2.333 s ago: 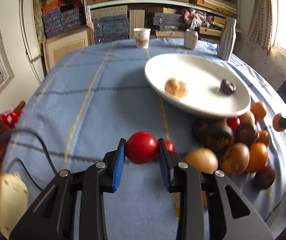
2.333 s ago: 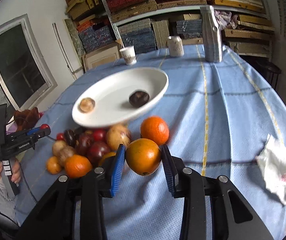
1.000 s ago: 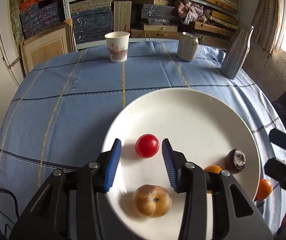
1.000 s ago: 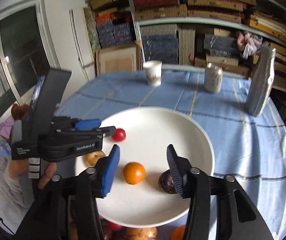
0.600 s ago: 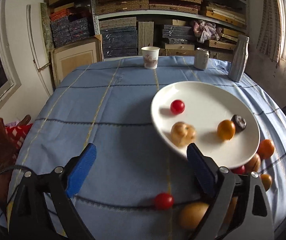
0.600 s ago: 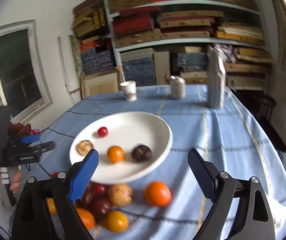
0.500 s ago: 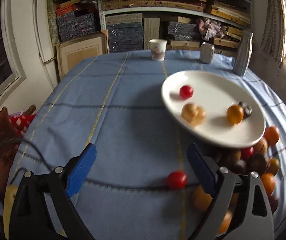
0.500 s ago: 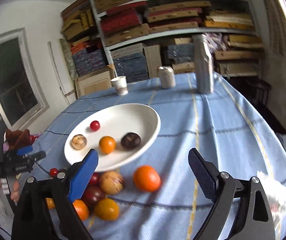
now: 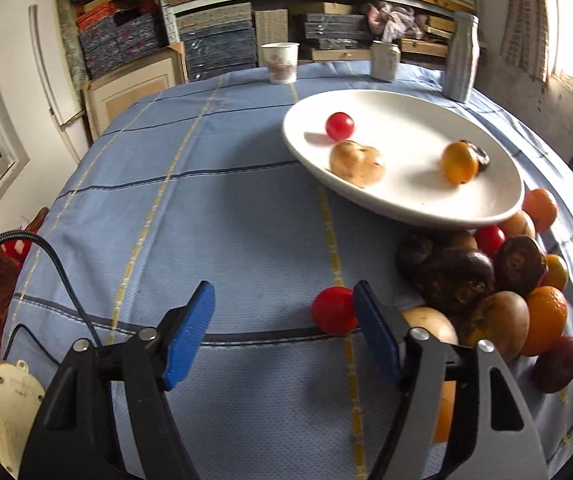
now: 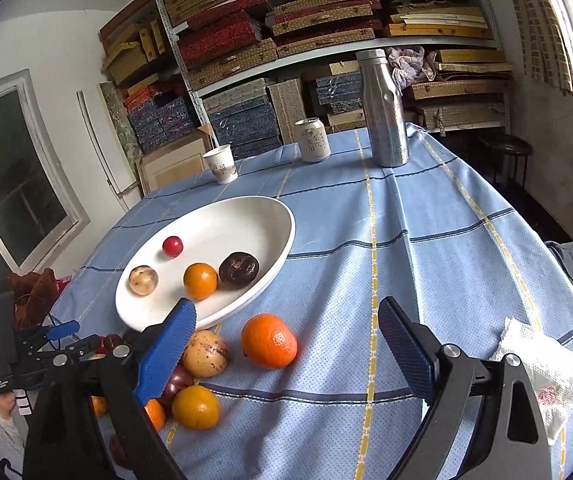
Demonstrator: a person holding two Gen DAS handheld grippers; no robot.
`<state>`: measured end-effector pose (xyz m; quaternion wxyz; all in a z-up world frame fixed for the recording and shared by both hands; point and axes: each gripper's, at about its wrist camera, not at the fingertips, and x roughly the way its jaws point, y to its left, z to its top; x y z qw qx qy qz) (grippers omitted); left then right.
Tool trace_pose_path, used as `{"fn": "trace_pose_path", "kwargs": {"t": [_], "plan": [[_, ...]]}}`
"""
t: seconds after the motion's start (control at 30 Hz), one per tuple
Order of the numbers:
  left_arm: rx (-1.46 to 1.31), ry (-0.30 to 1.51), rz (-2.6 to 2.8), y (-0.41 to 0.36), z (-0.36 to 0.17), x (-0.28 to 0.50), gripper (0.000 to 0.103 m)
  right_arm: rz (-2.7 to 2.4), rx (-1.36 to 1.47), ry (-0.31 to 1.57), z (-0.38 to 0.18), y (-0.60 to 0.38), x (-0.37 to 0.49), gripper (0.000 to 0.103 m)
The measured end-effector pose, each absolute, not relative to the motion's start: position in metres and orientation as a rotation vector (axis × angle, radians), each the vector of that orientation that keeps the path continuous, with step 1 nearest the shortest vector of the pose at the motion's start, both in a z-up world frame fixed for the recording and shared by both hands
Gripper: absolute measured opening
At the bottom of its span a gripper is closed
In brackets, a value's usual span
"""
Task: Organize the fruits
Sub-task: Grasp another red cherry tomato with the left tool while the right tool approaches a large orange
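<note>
Four fruits already lie in the white plate [image 9: 406, 204]: a red tomato [image 9: 339, 126], a pale spotted fruit [image 9: 356, 162], a small orange fruit [image 9: 459, 162] and, touching it, a dark one [image 9: 480, 156]. In the left wrist view the left gripper [image 9: 282, 340] points down at the blue tablecloth [image 9: 206, 200] near the heap of loose fruits [image 9: 486, 280] beside the plate. Its jaws have just been closing a little, yet they stand apart and hold nothing. A second red tomato [image 9: 333, 310] sits on the cloth just inside the right blue pad [image 9: 374, 338], perhaps touching it; the other pad is well apart from it. I judge this tomato is the next one to take, because it lies alone at the edge of the heap and is easy to reach.

In the right wrist view the right gripper [image 10: 286, 344] hovers wide open and empty; its jaws have just been opening. A big orange [image 10: 269, 341] lies on the cloth between its pads, touching neither, with a tan fruit [image 10: 205, 353] beside it. Probably the orange is its next target. The left gripper [image 10: 66, 340] shows at the left edge, low beside the heap. A crumpled tissue [image 10: 542, 364] lies to the right, away from the work.
</note>
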<state>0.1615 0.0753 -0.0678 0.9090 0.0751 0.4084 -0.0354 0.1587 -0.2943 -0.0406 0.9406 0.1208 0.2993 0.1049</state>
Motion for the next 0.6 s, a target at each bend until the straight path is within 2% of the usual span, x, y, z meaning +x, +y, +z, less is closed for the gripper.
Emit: {"fn": "trace_pose_path", "kwargs": {"t": [0.03, 0.1, 0.2, 0.27, 0.5, 0.6], "plan": [[0.157, 0.846, -0.094, 0.073, -0.069, 0.161, 0.066, 0.214, 0.246, 0.611, -0.040, -0.294, 0.159, 0.093], [0.150, 0.851, -0.135, 0.070, -0.070, 0.160, 0.051, 0.212, 0.245, 0.612, -0.041, -0.294, 0.159, 0.093], [0.123, 0.862, -0.186, 0.070, -0.071, 0.158, 0.039, 0.206, 0.246, 0.620, -0.042, -0.295, 0.160, 0.093], [0.097, 0.875, -0.220, 0.069, -0.072, 0.158, 0.035, 0.202, 0.247, 0.624, -0.043, -0.296, 0.160, 0.093], [-0.037, 0.944, -0.325, 0.083, -0.078, 0.169, 0.035, 0.198, 0.247, 0.646, -0.047, -0.295, 0.162, 0.093], [-0.055, 0.947, -0.332, 0.084, -0.081, 0.173, 0.039, 0.196, 0.246, 0.649, -0.047, -0.294, 0.162, 0.093]]}}
